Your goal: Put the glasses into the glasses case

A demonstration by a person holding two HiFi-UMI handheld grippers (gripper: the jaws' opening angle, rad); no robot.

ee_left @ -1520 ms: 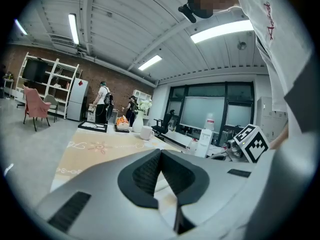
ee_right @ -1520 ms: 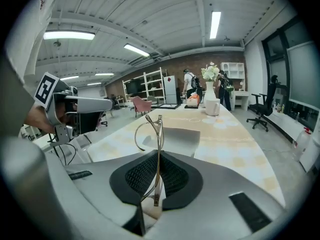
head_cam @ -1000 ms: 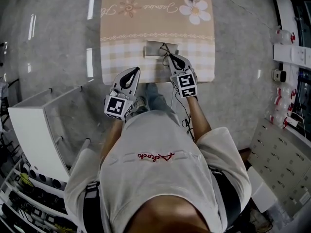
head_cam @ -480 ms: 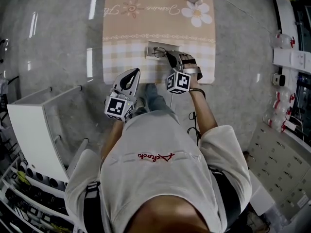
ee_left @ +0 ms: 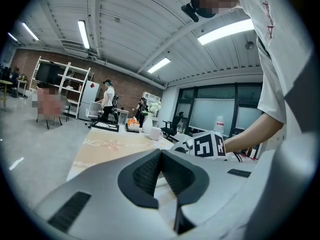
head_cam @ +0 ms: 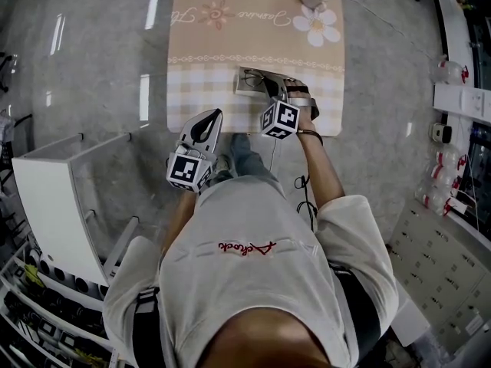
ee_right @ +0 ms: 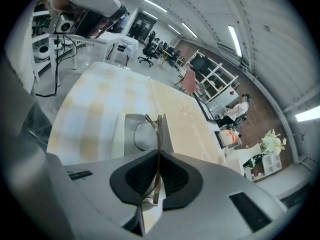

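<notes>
While in gripper (ee_right: 159,155), glasses (ee_right: 158,125) over case (ee_right: 125,130)

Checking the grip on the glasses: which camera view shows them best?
The right gripper view: the glasses stand clamped by a temple in the right gripper's shut jaws, lens rim over the open glasses case. The head view shows only thin dark lines at the case. The left gripper view shows none of them.

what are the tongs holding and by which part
Right tongs pinch the glasses by their thin frame, held edge-on; left tongs are shut and empty.
</notes>
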